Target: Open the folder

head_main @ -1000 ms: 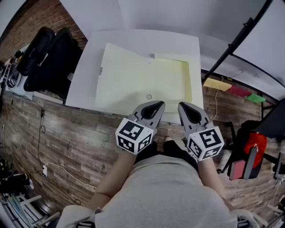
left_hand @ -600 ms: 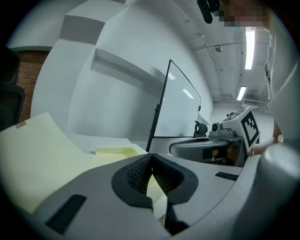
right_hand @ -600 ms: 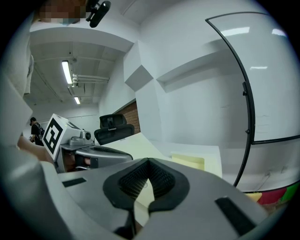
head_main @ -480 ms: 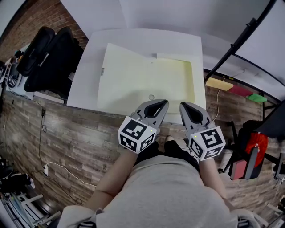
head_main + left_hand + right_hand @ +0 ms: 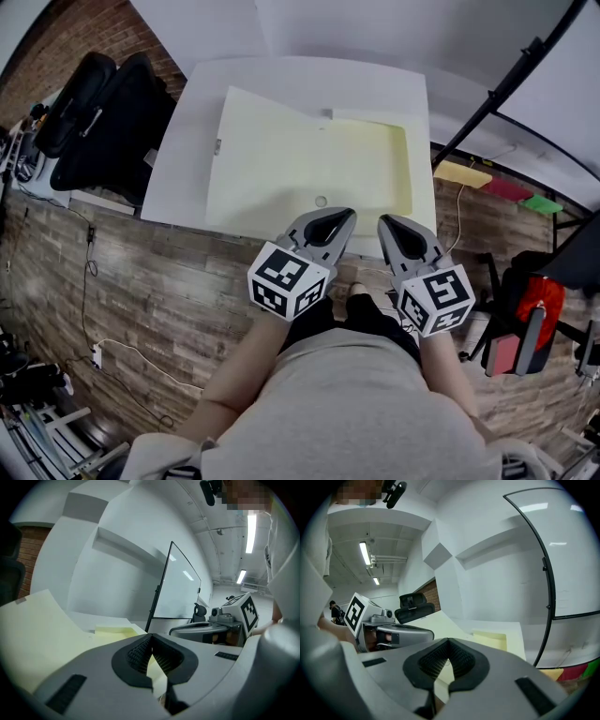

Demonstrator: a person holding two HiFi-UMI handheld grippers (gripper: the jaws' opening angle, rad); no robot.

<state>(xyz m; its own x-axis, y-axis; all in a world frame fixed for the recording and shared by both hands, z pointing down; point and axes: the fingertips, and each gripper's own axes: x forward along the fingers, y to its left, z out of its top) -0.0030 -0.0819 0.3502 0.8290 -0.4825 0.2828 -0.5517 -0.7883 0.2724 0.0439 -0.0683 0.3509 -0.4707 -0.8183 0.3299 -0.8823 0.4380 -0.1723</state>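
A pale yellow folder (image 5: 300, 159) lies flat on the white table (image 5: 178, 178), its left part cream with a small tab on the left edge, its right part a brighter yellow. A small ring mark (image 5: 321, 201) sits near its front edge. My left gripper (image 5: 343, 215) and right gripper (image 5: 382, 221) hover side by side at the table's front edge, just short of the folder. Both are shut with nothing between the pads. The left gripper view shows my left gripper (image 5: 151, 637) above the folder (image 5: 42, 634); the right gripper view shows my right gripper (image 5: 449, 642) with the folder (image 5: 492, 641) ahead.
A black office chair (image 5: 103, 112) stands left of the table. A black stand pole (image 5: 506, 84) slants at the right, with coloured sheets (image 5: 459, 174) and red gear (image 5: 536, 305) on the wood-pattern floor. A white wall lies behind the table.
The head view has shifted slightly; both grippers stay shut at the same spot by the table's front edge, and the folder has not moved.
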